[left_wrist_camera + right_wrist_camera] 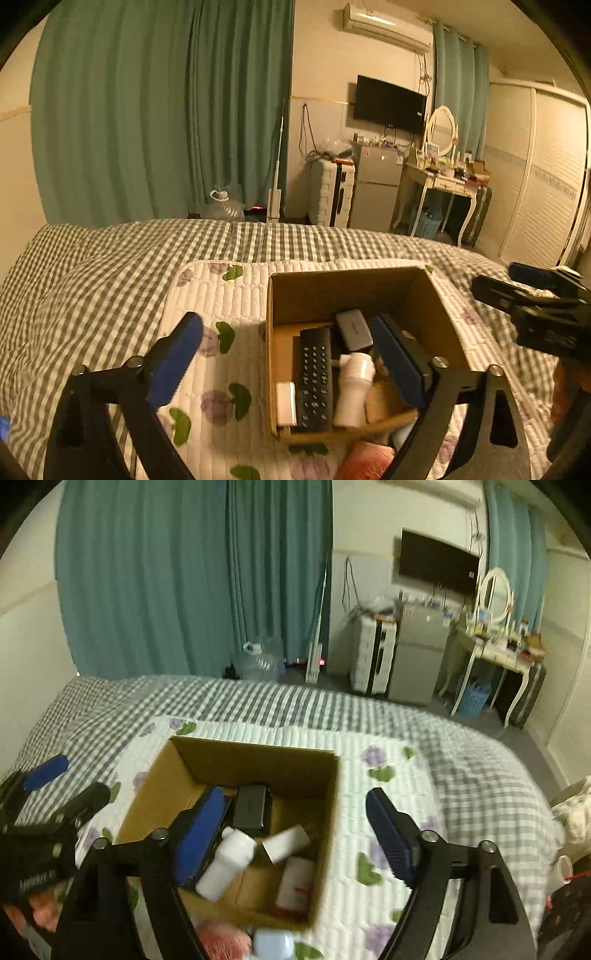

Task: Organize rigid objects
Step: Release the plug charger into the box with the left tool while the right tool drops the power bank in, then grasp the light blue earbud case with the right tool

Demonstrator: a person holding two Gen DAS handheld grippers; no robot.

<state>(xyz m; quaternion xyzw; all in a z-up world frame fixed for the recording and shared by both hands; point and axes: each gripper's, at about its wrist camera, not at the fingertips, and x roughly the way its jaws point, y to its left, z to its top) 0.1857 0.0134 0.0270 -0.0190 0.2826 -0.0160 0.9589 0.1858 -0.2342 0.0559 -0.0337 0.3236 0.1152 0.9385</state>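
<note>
Box point(354, 291) sat on mat point(221, 299), holding remote point(314, 376), bottle point(354, 387), bank point(354, 328); left gripper point(288, 362) and right gripper point(299, 838) both spread empty above, likely between picks

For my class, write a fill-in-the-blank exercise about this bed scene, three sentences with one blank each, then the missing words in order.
1. The black remote control lies inside the cardboard ____.
2. The white bottle in the cardboard box lies on its ____, not upright.
3. The jaws of the left gripper and the right gripper are both ____, holding nothing.

Missing words: box; side; open
</note>
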